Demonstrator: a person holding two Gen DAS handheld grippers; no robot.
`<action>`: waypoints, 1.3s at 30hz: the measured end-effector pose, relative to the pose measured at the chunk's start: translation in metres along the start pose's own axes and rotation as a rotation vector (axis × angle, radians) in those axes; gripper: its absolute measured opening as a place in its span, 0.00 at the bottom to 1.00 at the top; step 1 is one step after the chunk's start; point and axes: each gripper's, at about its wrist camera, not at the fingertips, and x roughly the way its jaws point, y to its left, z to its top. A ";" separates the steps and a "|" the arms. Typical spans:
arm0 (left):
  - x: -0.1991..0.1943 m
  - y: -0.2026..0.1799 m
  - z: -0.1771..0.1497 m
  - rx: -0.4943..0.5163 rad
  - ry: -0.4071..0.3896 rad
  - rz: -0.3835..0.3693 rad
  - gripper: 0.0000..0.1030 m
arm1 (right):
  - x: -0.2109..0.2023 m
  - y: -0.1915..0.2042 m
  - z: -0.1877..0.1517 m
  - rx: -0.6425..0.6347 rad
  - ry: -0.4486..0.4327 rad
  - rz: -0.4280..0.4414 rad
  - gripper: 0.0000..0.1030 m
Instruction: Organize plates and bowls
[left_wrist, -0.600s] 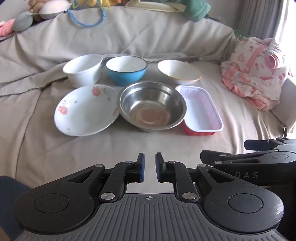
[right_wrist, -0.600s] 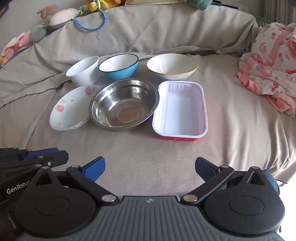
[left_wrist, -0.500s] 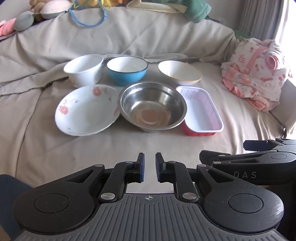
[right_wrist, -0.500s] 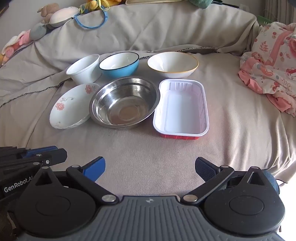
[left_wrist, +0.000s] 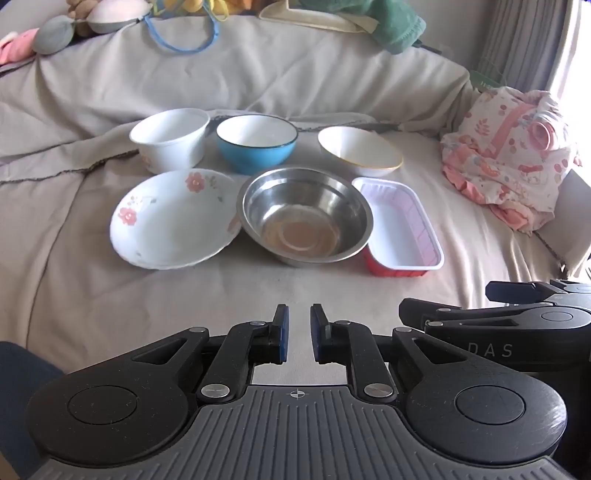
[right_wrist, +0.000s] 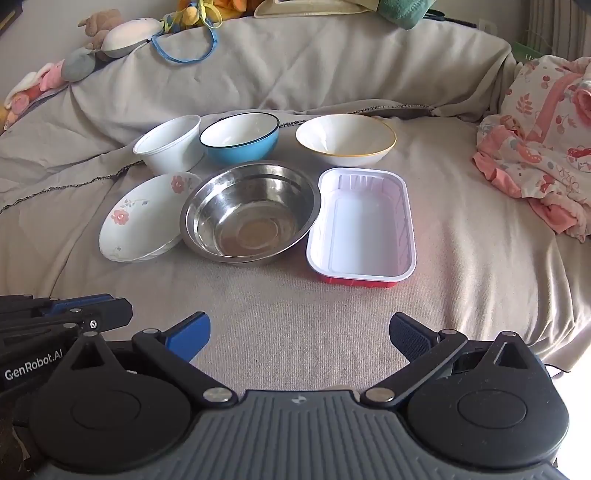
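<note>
A cloth-draped sofa (right_wrist: 295, 314) carries the dishes; left tongs (left_wrist: 298, 334) clenched on nothing, right tongs (right_wrist: 300, 332) spread wide, both short of the steel bowl (right_wrist: 251, 214) and red tray (right_wrist: 364, 225); nothing stacked yet; next likely a reach to a rim.

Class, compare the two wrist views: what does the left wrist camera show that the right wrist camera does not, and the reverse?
Only the left wrist view shows the left gripper head-on, jaws nearly shut and empty. Only the right wrist view shows the right gripper head-on, jaws wide open and empty, plus a teddy bear. Both show the steel bowl, floral plate, blue bowl and red tray.
</note>
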 end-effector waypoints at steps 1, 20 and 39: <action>0.000 0.000 0.000 0.000 -0.001 -0.002 0.16 | 0.000 0.000 0.000 0.001 0.000 0.000 1.00; -0.001 0.000 -0.002 -0.006 -0.002 -0.009 0.16 | 0.001 0.004 0.001 -0.004 0.003 0.004 1.00; 0.001 0.005 -0.002 -0.017 0.010 -0.006 0.16 | 0.002 0.005 0.000 -0.006 0.003 0.004 1.00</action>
